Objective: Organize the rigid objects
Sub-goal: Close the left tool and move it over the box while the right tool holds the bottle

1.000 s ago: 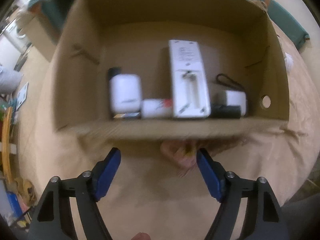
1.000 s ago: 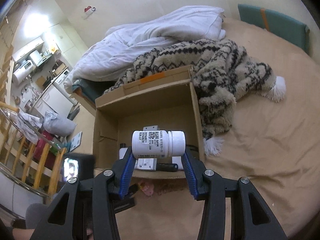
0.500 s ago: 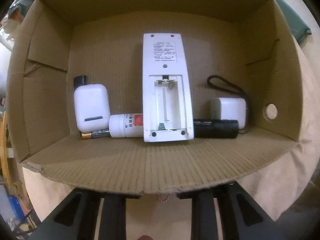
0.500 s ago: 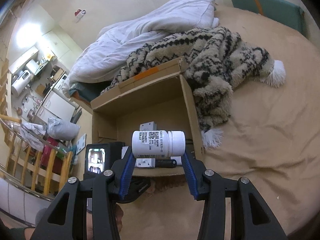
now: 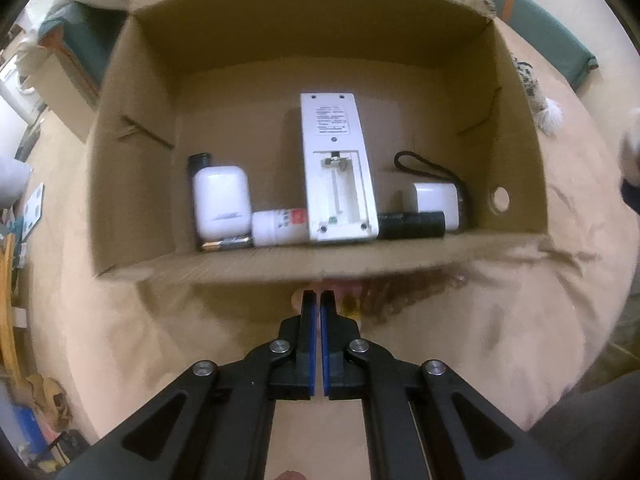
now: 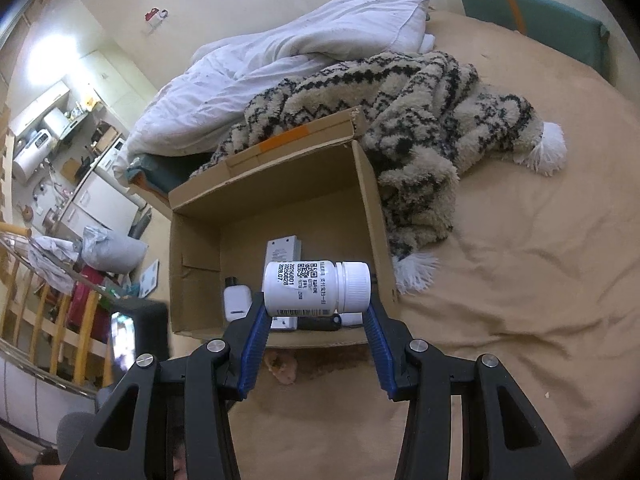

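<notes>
An open cardboard box [image 5: 516, 128] lies on the tan bedsheet. In it are a white remote [image 5: 336, 168] with its battery bay uncovered, a white earbud case [image 5: 222, 200], a small white bottle with a red label [image 5: 278, 228], a battery [image 5: 228, 243], a black flashlight [image 5: 412, 224] and a white charger block [image 5: 436, 200]. My left gripper [image 5: 319, 298] is shut just before the box's front wall, its tips against a small pink object [image 5: 340, 288]; whether it pinches that object is unclear. My right gripper [image 6: 316, 306] is shut on a white pill bottle [image 6: 316, 288], held sideways above the box [image 6: 192, 240].
A patterned fluffy blanket [image 6: 400, 120] presses against the box's far and right sides, with a white duvet [image 6: 280, 52] behind it. Tan sheet [image 6: 500, 280] stretches to the right. A green padded edge [image 6: 532, 28] borders the bed. A wooden railing [image 6: 48, 312] and room clutter lie left.
My left gripper's jaws went from wide open to shut. Its view dipped in over the box, then pulled back to the front wall. The right gripper kept its hold on the pill bottle.
</notes>
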`<state>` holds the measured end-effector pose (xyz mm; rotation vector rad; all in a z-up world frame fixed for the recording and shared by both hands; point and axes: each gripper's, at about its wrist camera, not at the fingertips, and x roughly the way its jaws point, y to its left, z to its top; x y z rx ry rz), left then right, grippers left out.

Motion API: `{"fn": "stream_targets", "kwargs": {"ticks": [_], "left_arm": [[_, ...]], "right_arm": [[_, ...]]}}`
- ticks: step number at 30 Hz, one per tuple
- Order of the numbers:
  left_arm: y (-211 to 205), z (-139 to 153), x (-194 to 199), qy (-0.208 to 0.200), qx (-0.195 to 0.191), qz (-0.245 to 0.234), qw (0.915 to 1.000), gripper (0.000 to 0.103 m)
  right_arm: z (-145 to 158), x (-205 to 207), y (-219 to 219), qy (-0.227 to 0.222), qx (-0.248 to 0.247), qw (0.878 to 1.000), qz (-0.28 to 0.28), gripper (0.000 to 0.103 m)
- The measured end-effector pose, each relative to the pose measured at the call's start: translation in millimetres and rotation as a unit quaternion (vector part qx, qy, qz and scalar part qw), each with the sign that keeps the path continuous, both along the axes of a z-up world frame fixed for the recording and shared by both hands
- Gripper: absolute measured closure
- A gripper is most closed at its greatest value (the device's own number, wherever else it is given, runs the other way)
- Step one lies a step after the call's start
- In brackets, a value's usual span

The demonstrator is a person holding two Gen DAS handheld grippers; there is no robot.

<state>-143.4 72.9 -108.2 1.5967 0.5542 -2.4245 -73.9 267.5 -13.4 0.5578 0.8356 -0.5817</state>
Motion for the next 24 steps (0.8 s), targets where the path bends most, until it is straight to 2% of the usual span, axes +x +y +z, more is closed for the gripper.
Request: {"fn": "stream_targets", "kwargs": {"ticks": [5, 7, 8, 11, 18, 24], "left_arm": [[-6, 13, 33, 0.017, -0.034, 0.007, 0.9993, 0.101], [-5, 20, 46, 0.026, -0.061, 0.021, 0.9976, 0.101], [-8, 24, 52, 0.032, -0.069, 0.028, 0.9967, 0.101], [-13, 36, 68, 0.049, -0.087, 0.043, 0.9940, 0.101], [-50, 82, 85, 0.114, -0.087, 0.075, 0.9869, 0.101], [-71, 117, 73, 0.163, -0.088, 0.079, 0.9794, 0.101]], "right_arm": [[-1, 1, 2, 0.007, -0.005, 1.000, -0.003, 0.054], [-1, 2, 3, 0.010, -0.009, 1.000, -0.004, 0.054], [-2, 3, 4, 0.012, -0.011, 1.000, -0.018, 0.054], [-2, 4, 6, 0.013, -0.016, 1.000, -0.017, 0.054], [-3, 6, 7, 0.019, -0.023, 0.999, -0.019, 0.054], [1, 17, 8, 0.024, -0.045, 0.999, -0.012, 0.054]]}}
